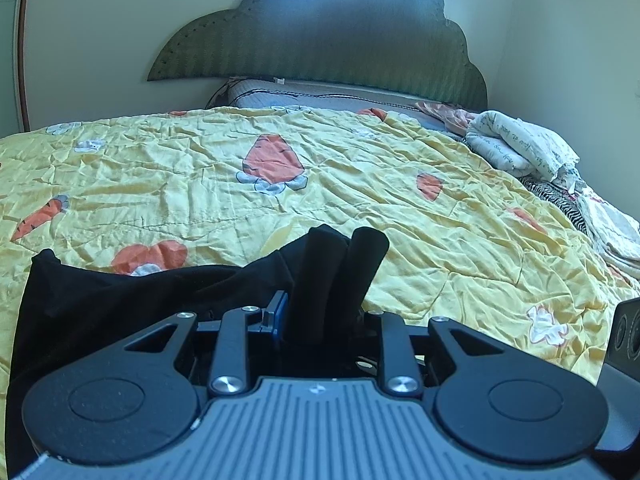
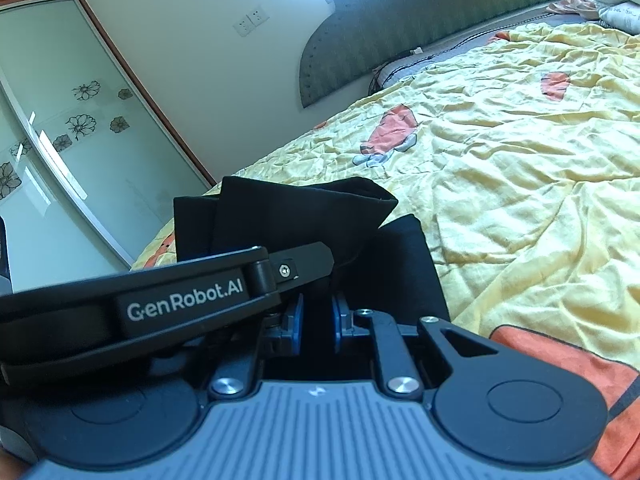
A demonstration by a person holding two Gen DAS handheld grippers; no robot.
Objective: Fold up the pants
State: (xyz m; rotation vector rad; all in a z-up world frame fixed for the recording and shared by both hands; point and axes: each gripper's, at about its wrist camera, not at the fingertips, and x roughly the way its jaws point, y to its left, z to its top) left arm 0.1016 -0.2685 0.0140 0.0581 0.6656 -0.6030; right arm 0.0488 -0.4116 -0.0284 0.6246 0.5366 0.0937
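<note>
Pants [image 1: 120, 300] sit nearest you, black, bunched at the near edge of the bed, w/ both grippers in them. Your left gripper [image 1: 338, 272] has its two fingers [image 1: 368, 264] wrapped in dark cloth; a fold of the pants runs up between them and the jaws are clamped on it, narrow gap only. From there the fabric drapes off to the left in the left wrist view, lying slack on the quilt [image 1: 360, 168]. Your right gripper [image 2: 318, 312] shows blue pads close together w/ black fabric filling the gap, so it's pinching the pants [image 2: 304, 216] too; tips themselves are hidden by cloth. In the right wrist view the other gripper's body crosses in front from the left, just beside the right one, and the pants rise above both in a folded peak, another flap lying flat to the right. Beyond that, yellow quilt w/ carrot print, crumpled, covers most of the bed. Farther right on the bed, a rolled white blanket [image 1: 520, 144] w/ script print, and a striped cloth just beside it. At the back, a dark green scalloped headboard [image 1: 320, 40] against the wall, bright window above it. Glass wardrobe door [image 2: 60, 140] w/ flower decals stands at far left in the right wrist view, well apart from the bed.
</note>
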